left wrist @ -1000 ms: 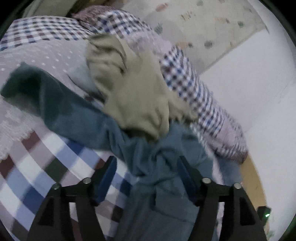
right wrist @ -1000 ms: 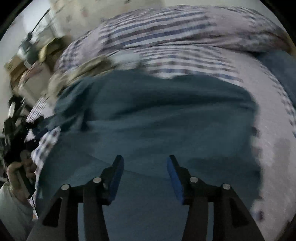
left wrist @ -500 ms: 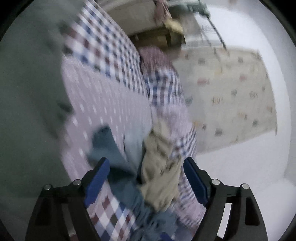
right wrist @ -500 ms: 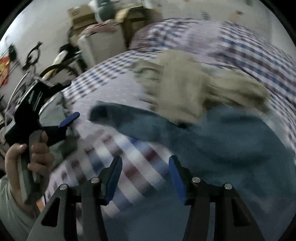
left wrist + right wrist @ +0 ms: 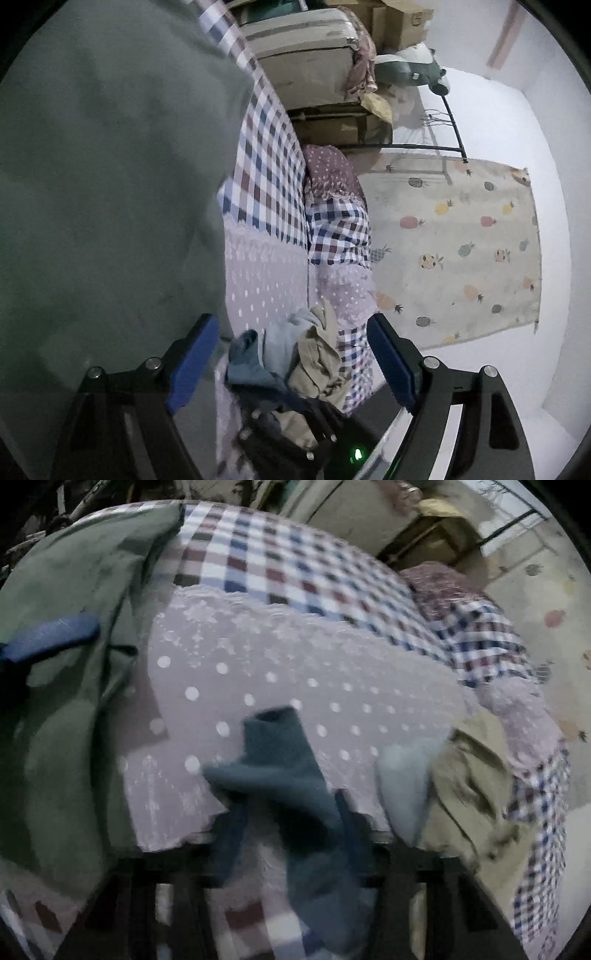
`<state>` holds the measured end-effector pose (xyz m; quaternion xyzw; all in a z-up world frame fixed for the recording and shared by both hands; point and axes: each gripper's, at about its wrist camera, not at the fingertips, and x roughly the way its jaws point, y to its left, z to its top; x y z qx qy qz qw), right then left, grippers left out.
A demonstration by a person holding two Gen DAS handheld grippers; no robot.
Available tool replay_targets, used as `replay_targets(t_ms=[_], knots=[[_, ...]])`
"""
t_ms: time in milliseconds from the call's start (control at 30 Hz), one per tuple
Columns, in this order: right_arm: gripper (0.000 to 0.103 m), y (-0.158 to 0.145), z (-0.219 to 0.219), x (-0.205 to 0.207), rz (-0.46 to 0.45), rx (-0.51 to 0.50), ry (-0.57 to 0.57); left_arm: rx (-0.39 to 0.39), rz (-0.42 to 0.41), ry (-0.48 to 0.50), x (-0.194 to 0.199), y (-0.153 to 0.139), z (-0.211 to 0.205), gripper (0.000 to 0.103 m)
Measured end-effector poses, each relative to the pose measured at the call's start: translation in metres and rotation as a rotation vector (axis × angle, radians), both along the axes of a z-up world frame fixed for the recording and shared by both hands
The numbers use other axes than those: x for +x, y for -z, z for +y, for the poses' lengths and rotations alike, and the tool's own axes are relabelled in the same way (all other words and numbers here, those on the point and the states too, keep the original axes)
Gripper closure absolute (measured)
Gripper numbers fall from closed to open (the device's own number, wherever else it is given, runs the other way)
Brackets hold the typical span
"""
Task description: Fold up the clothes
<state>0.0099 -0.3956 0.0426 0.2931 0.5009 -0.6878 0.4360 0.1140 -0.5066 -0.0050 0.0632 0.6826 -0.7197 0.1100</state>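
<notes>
Rumpled clothes pile (image 5: 295, 358) on bed (image 5: 266, 280)

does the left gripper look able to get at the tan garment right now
Probably yes. The left gripper stands wide open, and the tan garment lies straight ahead between its fingers on top of the pile, with nothing over it; only the teal garment crowds beside it.
</notes>
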Motion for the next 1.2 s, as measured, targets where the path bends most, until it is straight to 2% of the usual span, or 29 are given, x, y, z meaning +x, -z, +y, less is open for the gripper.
replay_targets(t_ms=[33, 167, 233, 300, 433, 533, 600, 733, 833, 933, 1067, 1133, 1200], knots=[[0.103, -0.021, -0.002, -0.005, -0.013, -0.061, 0.026, -0.017, -0.008, 0.008, 0.001, -0.002, -0.003, 0.018], [0.103, -0.104, -0.010, -0.025, -0.065, -0.303, 0.129, -0.028, -0.010, 0.034, 0.007, -0.001, -0.010, 0.018], [0.103, -0.168, -0.003, -0.033, -0.085, -0.453, 0.160, -0.032, -0.012, 0.051, 0.006, -0.002, -0.011, 0.018], [0.103, -0.218, 0.007, -0.039, -0.087, -0.552, 0.182, -0.048, -0.011, 0.084, 0.001, -0.004, -0.007, 0.018], [0.103, -0.302, 0.034, -0.050, -0.001, -0.702, 0.259, -0.118, -0.012, 0.262, -0.030, -0.014, 0.020, 0.018], [0.102, -0.350, 0.073, -0.058, 0.061, -0.841, 0.346, -0.224, -0.017, 0.372, -0.052, -0.029, 0.043, 0.018], [0.102, -0.377, 0.102, -0.063, 0.106, -0.914, 0.407, -0.266, -0.013, 0.454, -0.065, -0.035, 0.058, 0.018], [0.102, -0.412, 0.149, -0.070, 0.170, -0.935, 0.487, -0.385, 0.019, 0.623, -0.090, -0.048, 0.100, 0.018], [0.102, -0.414, 0.178, -0.076, 0.159, -0.921, 0.530, -0.502, 0.061, 0.757, -0.108, -0.064, 0.141, 0.018], [0.102, -0.409, 0.201, -0.078, 0.113, -0.920, 0.549, -0.676, 0.066, 0.867, -0.121, -0.080, 0.193, 0.018], [0.102, -0.404, 0.233, -0.079, 0.037, -0.938, 0.560, -0.878, -0.026, 0.916, -0.133, -0.080, 0.248, 0.018], [0.102, -0.402, 0.253, -0.077, 0.008, -0.950, 0.570, -0.929, -0.079, 0.925, -0.142, -0.074, 0.263, 0.018], [0.102, -0.403, 0.272, -0.075, -0.015, -0.962, 0.577, -0.969, -0.120, 0.940, -0.150, -0.066, 0.277, 0.023]])
